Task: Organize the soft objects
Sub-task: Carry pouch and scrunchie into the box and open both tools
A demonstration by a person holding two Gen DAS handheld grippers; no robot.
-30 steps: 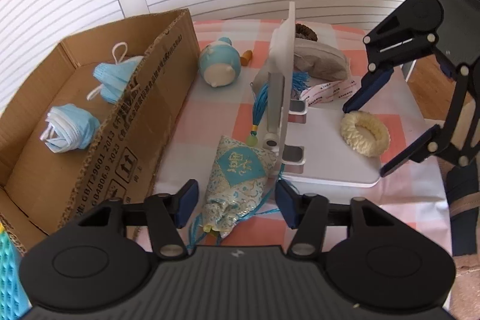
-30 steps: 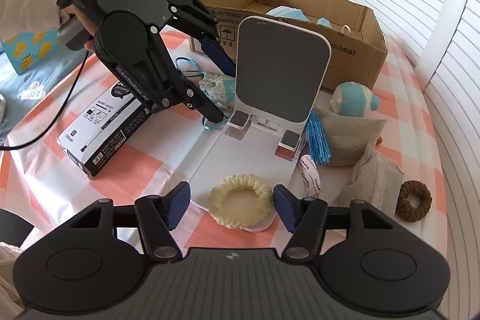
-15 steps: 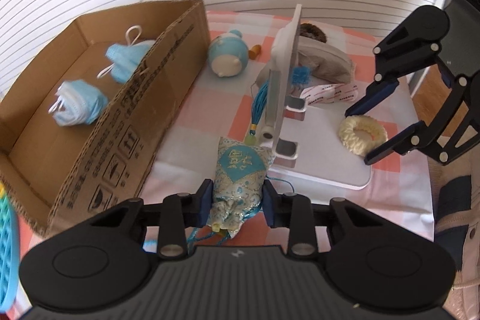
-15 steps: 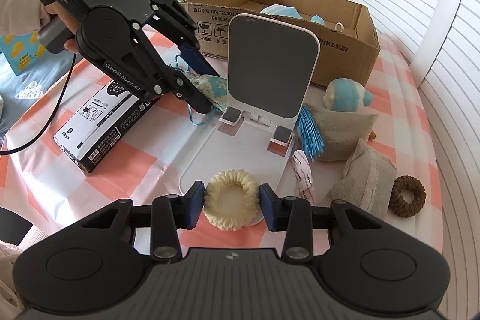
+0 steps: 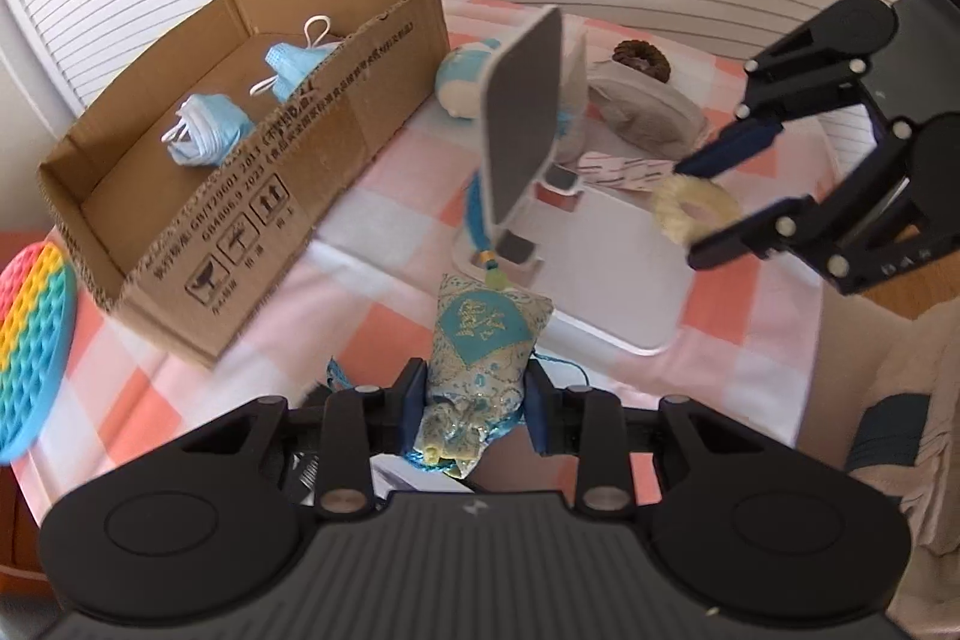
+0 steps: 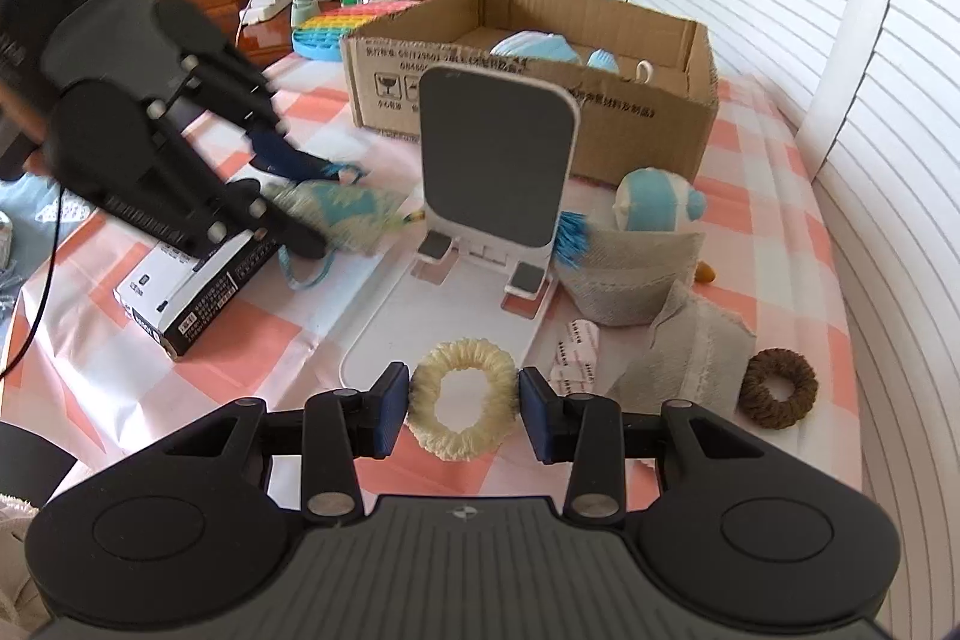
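Brocade, teal and gold: that is the pouch (image 5: pixel 480 340) my left gripper (image 5: pixel 476 394) has clamped by its lower end, pads pressing both sides, jaws closed onto it within this last second. The pouch points away from me toward the white stand (image 5: pixel 522 130), its blue cord trailing below my fingers, and in the right view it hangs above the worktop (image 6: pixel 288 334), clear of the cloth. My right gripper (image 6: pixel 462 400) has its jaws squeezed on the cream scrunchie (image 6: pixel 462 400), which sits at the front edge of the stand's white base. Checked pink-and-white cloth covers the worktop. To my left in the left view is the cardboard box (image 5: pixel 252 196), open at the top, with two crumpled blue masks (image 5: pixel 207 133) inside. Beyond the stand lie a blue-and-white plush toy (image 6: pixel 657 202), two grey cloth pouches (image 6: pixel 630 274), and a brown scrunchie (image 6: pixel 779 388) out by itself on the cloth. A black-and-white carton (image 6: pixel 192 292) lies under my left gripper. A rainbow bubble mat (image 5: pixel 30 340) sits beside the box.
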